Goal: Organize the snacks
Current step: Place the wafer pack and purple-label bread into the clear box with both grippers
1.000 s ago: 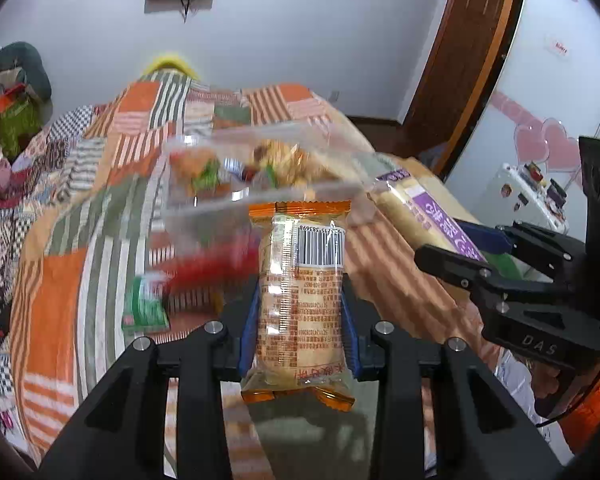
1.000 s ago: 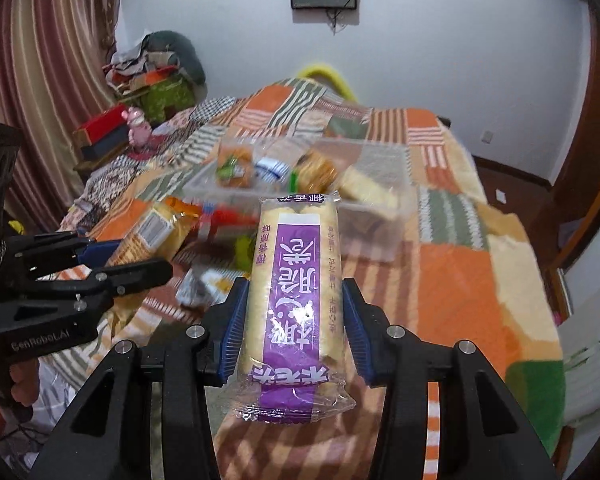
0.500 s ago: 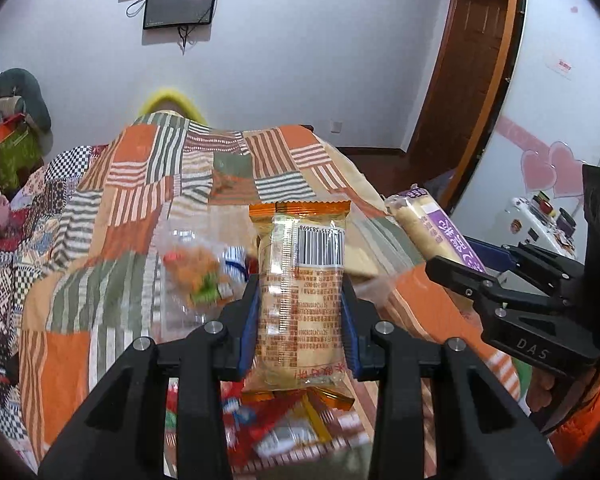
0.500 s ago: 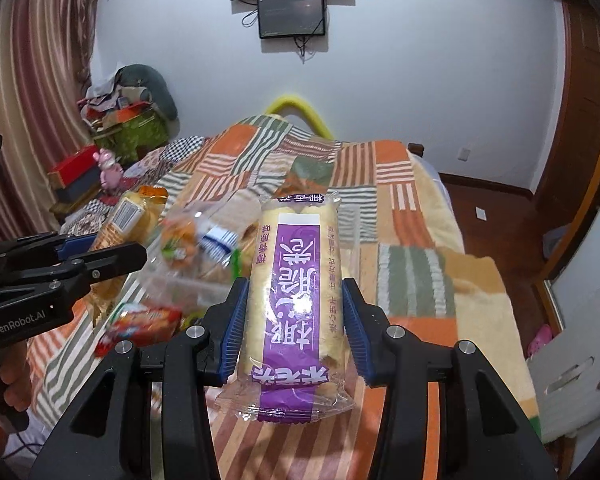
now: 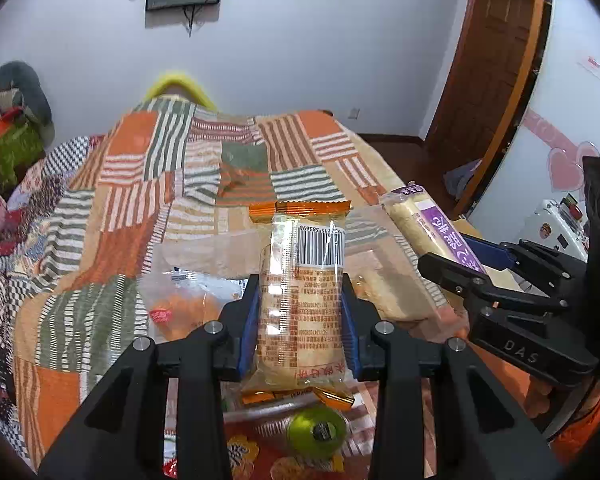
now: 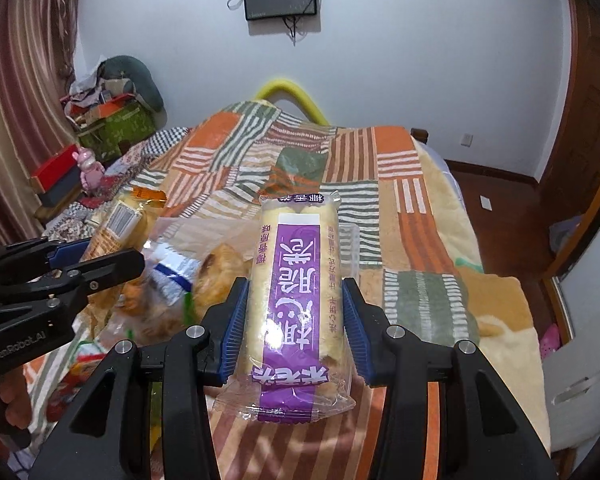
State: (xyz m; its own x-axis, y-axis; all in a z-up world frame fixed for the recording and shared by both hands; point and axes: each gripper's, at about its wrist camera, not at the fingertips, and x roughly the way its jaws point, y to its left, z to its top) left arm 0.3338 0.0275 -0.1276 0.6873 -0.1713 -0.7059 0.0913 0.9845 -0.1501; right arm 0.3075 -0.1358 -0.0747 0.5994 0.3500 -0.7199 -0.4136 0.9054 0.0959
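My left gripper (image 5: 300, 312) is shut on an orange-edged biscuit pack (image 5: 302, 304) with a barcode, held upright above a clear plastic box (image 5: 204, 256) on the bed. My right gripper (image 6: 294, 316) is shut on a purple-labelled wafer pack (image 6: 296, 276). The right gripper and its purple pack (image 5: 432, 232) show at the right of the left wrist view. The left gripper and its orange pack (image 6: 118, 224) show at the left of the right wrist view. The clear box (image 6: 188, 268) holds several wrapped snacks.
A patchwork blanket (image 5: 204, 168) covers the bed. A green round snack (image 5: 318, 432) and red wrappers (image 5: 260, 456) lie below the left gripper. Clutter and boxes (image 6: 112, 128) stand at the far left. A wooden door (image 5: 496, 64) is at the right.
Both grippers have risen and moved forward over the clear box, each still holding its pack. The box and loose snacks now sit lower in both views.
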